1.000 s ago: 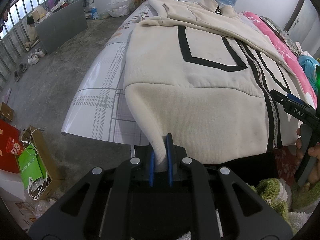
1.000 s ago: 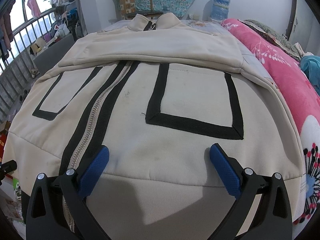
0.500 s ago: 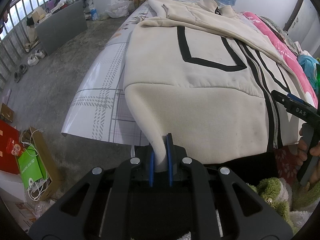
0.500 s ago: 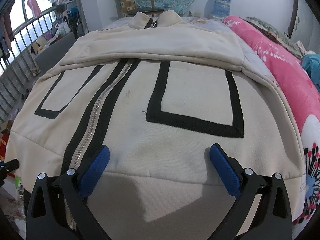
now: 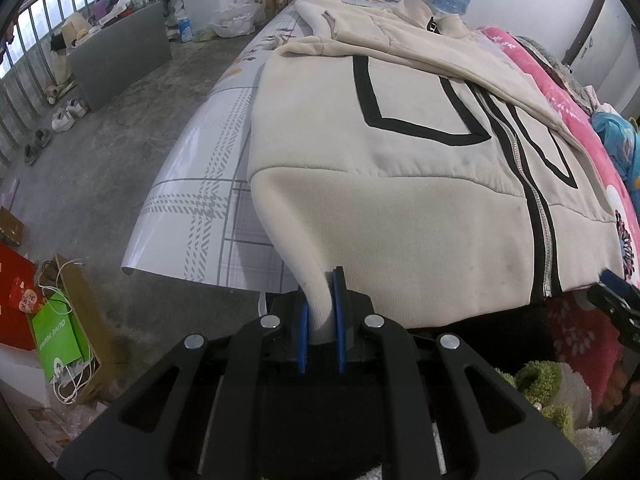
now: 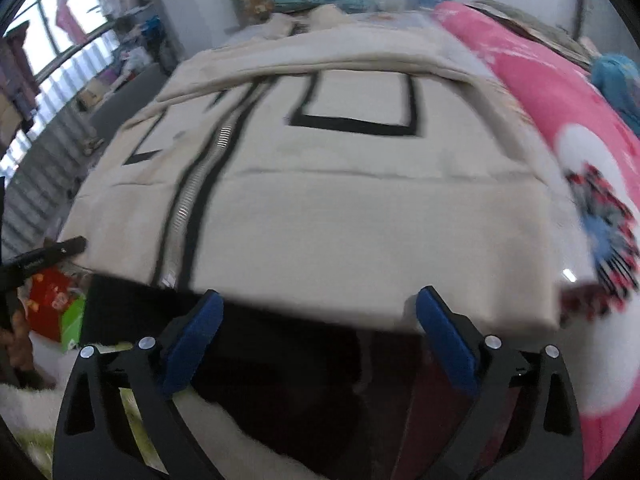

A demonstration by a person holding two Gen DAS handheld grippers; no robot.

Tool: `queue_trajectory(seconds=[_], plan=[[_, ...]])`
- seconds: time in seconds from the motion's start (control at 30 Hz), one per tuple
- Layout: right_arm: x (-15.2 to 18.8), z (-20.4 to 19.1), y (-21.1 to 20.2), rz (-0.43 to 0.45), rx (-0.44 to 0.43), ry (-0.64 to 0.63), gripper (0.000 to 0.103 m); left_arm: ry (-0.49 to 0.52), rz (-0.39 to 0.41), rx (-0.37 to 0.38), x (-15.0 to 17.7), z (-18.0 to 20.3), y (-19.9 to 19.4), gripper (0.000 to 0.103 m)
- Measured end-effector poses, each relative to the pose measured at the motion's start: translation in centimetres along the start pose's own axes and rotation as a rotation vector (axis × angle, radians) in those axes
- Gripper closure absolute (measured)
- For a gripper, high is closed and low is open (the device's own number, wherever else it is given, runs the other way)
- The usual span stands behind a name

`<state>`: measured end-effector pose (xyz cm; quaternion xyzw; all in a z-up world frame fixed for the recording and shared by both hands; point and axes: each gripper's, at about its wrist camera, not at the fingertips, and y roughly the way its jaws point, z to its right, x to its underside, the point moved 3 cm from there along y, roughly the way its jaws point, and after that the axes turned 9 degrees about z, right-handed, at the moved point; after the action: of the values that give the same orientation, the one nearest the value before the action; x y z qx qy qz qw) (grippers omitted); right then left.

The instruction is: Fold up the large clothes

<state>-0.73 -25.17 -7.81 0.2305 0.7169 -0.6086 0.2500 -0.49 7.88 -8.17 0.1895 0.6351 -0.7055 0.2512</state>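
Cream zip-front fleece jacket with black stripes [image 5: 400,168]: we find it flat on the desk, long axis running away from us. Left tongs [image 5: 320,320] clamped on its near-left hem corner; right tongs [image 6: 316,336] apart, just short of the near-right hem.

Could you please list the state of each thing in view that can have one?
Jacket: spread flat on the bed, zipped, sleeve folded across its chest.
Zip: closed.
Left gripper: fingers shut on the jacket's hem corner.
Right gripper: fingers open, empty, near the hem.
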Motion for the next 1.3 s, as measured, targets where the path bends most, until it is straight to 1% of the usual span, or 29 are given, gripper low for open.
queue_trajectory(seconds=[0.03,0.1,0.23,0.37,0.47,0.5,0.53,0.57,0.63,0.67,0.7,0.8,0.83,1.0,1.17,1.3], plan=[[0.2,0.8,-0.4,0.0,0.016,0.022,0.011,0.006,0.0,0.001,0.0,0.0,0.0,0.093],[0.7,3.2,-1.6,0.005,0.05,0.113,0.015,0.014,0.0,0.003,0.0,0.0,0.0,0.093],[1.1,7.8,-3.5,0.049,0.091,0.297,0.02,0.014,-0.001,0.015,-0.2,-0.1,0.0,0.093],[0.7,10.4,-3.5,0.074,0.109,0.379,0.023,0.013,0.004,0.02,0.0,-0.1,0.0,0.093],[0.3,11.1,-2.3,0.076,0.081,0.421,0.031,0.01,0.011,0.023,0.0,-0.2,0.0,0.093],[0.4,11.2,-1.8,0.067,0.075,0.437,0.037,0.01,0.015,0.024,0.0,-0.2,0.0,0.093],[0.4,11.2,-1.5,0.058,0.071,0.447,0.046,0.01,0.02,0.025,0.0,-0.2,-0.1,0.093],[0.4,11.2,-1.2,0.048,0.068,0.458,0.05,0.01,0.026,0.024,0.1,-0.2,-0.2,0.093],[0.6,11.0,-1.2,0.043,0.074,0.461,0.069,0.014,0.036,0.021,0.1,-0.1,-0.5,0.094],[0.5,10.8,-1.3,0.046,0.079,0.457,0.073,0.016,0.04,0.02,0.0,-0.1,-0.6,0.094],[0.5,10.6,-1.5,0.051,0.09,0.449,0.08,0.02,0.045,0.017,0.0,-0.1,-0.8,0.095],[0.4,10.1,-2.5,0.068,0.124,0.413,0.094,0.035,0.066,0.014,-0.1,0.0,-1.5,0.097],[0.4,10.0,-2.8,0.071,0.128,0.404,0.096,0.041,0.073,0.014,-0.2,0.0,-1.7,0.097],[-0.4,8.9,-4.0,0.119,0.175,0.333,0.098,0.078,0.129,0.022,-0.6,0.4,-3.3,0.098],[-0.6,8.6,-6.2,0.174,0.155,0.325,0.098,0.103,0.188,0.051,-1.1,0.6,-5.9,0.098],[-0.7,8.0,-7.7,0.193,0.141,0.317,0.098,0.108,0.199,0.098,-1.3,0.6,-7.7,0.099]])
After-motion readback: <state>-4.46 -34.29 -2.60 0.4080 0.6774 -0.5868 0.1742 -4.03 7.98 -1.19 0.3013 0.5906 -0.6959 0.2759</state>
